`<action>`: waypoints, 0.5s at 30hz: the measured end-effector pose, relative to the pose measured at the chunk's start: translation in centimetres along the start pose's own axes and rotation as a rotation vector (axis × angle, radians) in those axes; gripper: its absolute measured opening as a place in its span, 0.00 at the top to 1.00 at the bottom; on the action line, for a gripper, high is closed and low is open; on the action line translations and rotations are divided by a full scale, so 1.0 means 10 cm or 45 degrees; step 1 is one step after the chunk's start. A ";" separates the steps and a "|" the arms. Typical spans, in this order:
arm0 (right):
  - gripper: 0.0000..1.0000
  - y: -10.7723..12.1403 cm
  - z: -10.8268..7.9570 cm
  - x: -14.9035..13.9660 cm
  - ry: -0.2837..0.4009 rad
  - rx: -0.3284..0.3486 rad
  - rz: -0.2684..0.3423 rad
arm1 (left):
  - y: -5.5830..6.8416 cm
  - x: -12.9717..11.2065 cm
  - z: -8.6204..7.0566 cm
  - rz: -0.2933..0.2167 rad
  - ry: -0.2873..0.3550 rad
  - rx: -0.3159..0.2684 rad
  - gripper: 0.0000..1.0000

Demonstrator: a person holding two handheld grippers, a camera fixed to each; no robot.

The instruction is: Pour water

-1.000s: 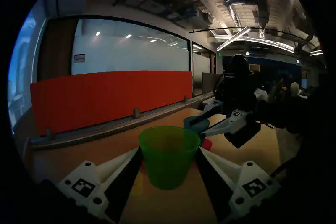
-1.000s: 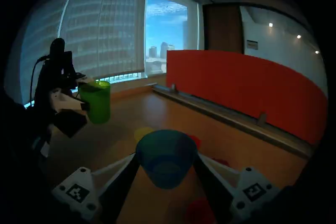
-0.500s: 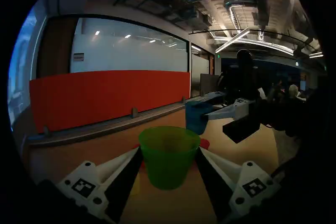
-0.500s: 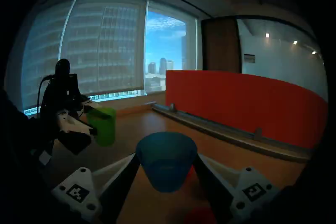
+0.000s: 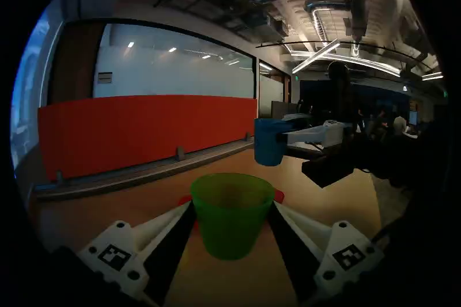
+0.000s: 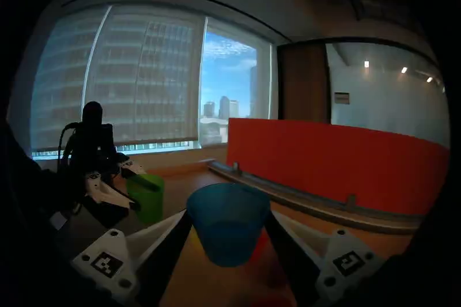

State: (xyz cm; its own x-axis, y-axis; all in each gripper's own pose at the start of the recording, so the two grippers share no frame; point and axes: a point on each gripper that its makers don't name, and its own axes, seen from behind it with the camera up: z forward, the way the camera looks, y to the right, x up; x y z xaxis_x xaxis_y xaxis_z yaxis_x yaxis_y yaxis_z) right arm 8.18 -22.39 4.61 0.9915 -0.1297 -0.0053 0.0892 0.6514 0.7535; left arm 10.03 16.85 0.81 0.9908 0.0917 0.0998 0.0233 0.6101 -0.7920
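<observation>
blue cup [image 6: 229, 223] is clamped between the two fingers of the right gripper [image 6: 229, 215], which press on its opposite walls just below the rim. green cup [image 5: 232, 215] is held the same way by the left gripper [image 5: 232, 206]. both sets of tongs are narrowed to cup width, each on its own cup. neither cup touches the wooden table [image 5: 328, 203]; both are carried in the air above it.

position: in the left gripper view the blue cup hangs beyond the green cup and off to one side, in front of the red partition [image 5: 144, 128]. it appears higher than the green rim. the two cups are apart, and the blue cup is not over the green mouth.

progress: both cups are picked up. pouring is not yet begun, judging from how the cups stand. remaining steps are to bring the blue cup over the green cup, tip it and empty it. the blue cup is taken as the source because it is the higher one; this is a judgement. whether it holds water cannot be told from its dark interior.

orientation: the blue cup's long axis runs close to vertical, mouth up and narrow base down. the green cup stands likewise, mouth up.
</observation>
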 end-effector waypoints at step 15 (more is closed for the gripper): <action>0.09 -0.04 -0.01 0.13 0.033 0.007 -0.029 | 0.10 0.00 0.04 0.002 0.026 -0.031 0.15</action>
State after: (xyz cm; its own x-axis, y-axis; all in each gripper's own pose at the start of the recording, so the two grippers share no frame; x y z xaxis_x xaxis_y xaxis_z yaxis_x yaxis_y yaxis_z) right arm 9.44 -22.76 4.19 0.9914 -0.1251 -0.0392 0.1113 0.6444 0.7565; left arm 10.00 17.76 0.28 0.9933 0.0764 0.0869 0.0252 0.5903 -0.8068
